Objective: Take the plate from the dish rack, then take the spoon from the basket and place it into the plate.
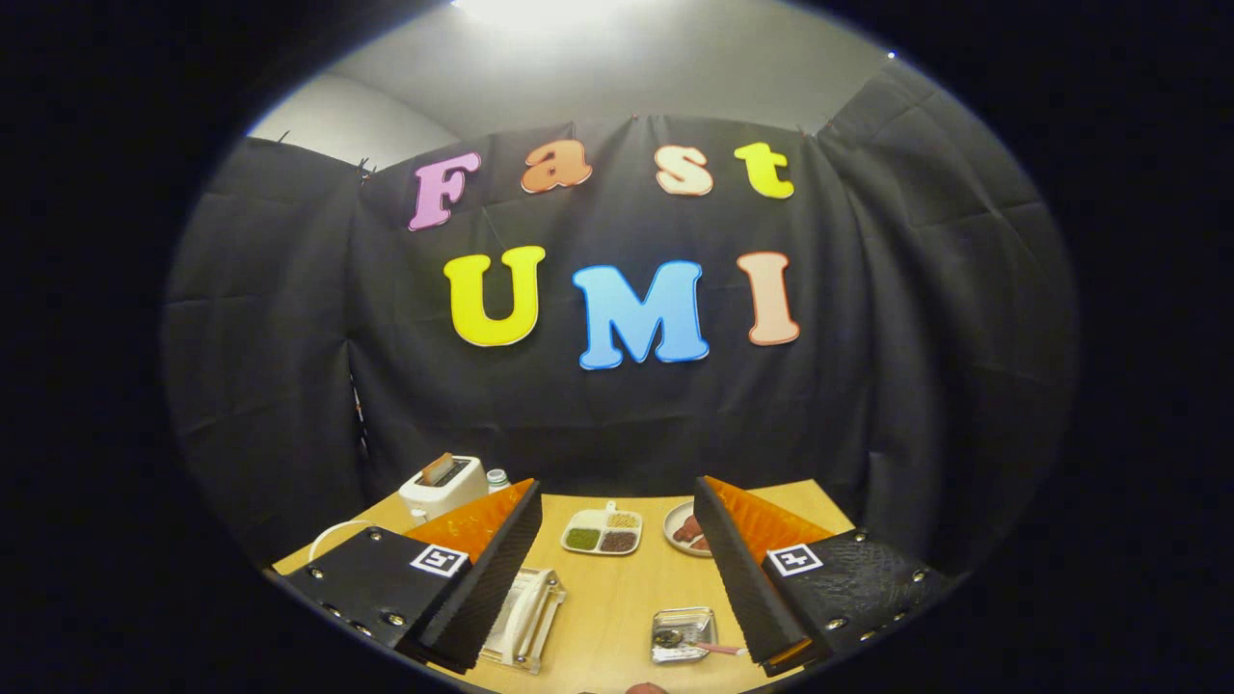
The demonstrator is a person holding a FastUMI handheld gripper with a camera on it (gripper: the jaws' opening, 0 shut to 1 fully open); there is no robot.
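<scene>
- Gripper (pixel 617 554) held high above the wooden table (pixel 617 598); fingers spread wide, nothing between them.
- Plate (pixel 528 602): white, on edge in a clear dish rack (pixel 521 627) beside the left finger; advice: descend, straddle the thin rim, lift straight up.
- Spoon (pixel 689 644) lies in a shiny metal basket (pixel 683 634) by the right finger.
- Beyond: sectioned dish (pixel 603 531), toaster (pixel 443 485).

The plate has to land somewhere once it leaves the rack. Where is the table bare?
The gripper is open, fingers apart above the table. Bare wood lies between them: from the divided dish down to between the dish rack and the basket. The far edge is crowded: toaster, divided dish, food plate.
</scene>
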